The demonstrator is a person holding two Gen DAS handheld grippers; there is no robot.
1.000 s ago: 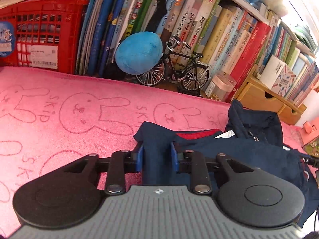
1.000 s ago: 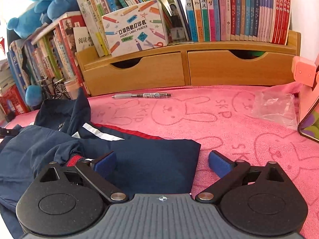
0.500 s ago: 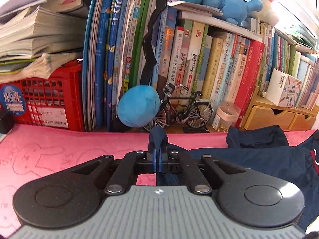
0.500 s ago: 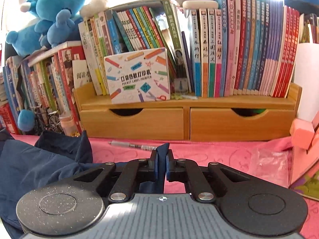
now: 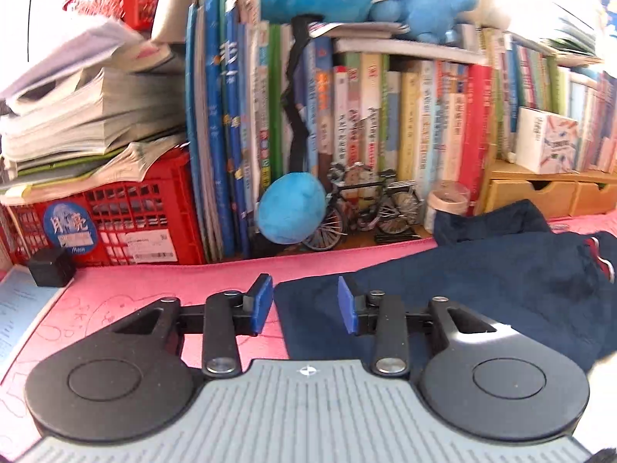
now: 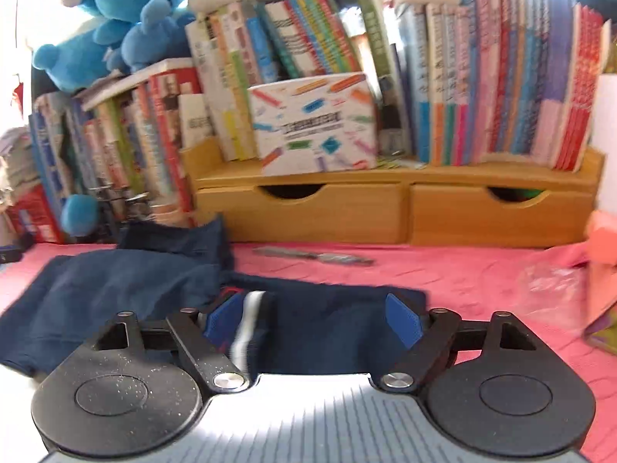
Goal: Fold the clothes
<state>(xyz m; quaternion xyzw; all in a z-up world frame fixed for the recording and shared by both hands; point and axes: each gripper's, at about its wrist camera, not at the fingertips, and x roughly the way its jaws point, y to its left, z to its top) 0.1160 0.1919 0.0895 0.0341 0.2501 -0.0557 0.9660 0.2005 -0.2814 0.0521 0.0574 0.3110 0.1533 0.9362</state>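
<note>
A navy garment (image 5: 482, 281) with red and white trim lies on the pink bunny-print cloth (image 5: 162, 281). In the left wrist view its folded corner sits below my left gripper (image 5: 304, 303), whose jaws are opening with no cloth pinched between the blue pads (image 5: 259, 301). In the right wrist view the same navy garment (image 6: 115, 289) spreads to the left, and a white-striped fold lies under my right gripper (image 6: 312, 322). Its jaws are opening wide, and the pads (image 6: 401, 318) press on nothing.
Books, a red crate (image 5: 115, 216), a blue plush ball (image 5: 291, 208) and a model bicycle (image 5: 366, 204) line the back. A wooden drawer unit (image 6: 393, 208), a pen (image 6: 312, 255) and a clear plastic bag (image 6: 551, 281) lie behind and right of the garment.
Both grippers shut on the garment's edge and lifted it half a second ago. Now both have opened and let the cloth drop flat, folded over itself.
</note>
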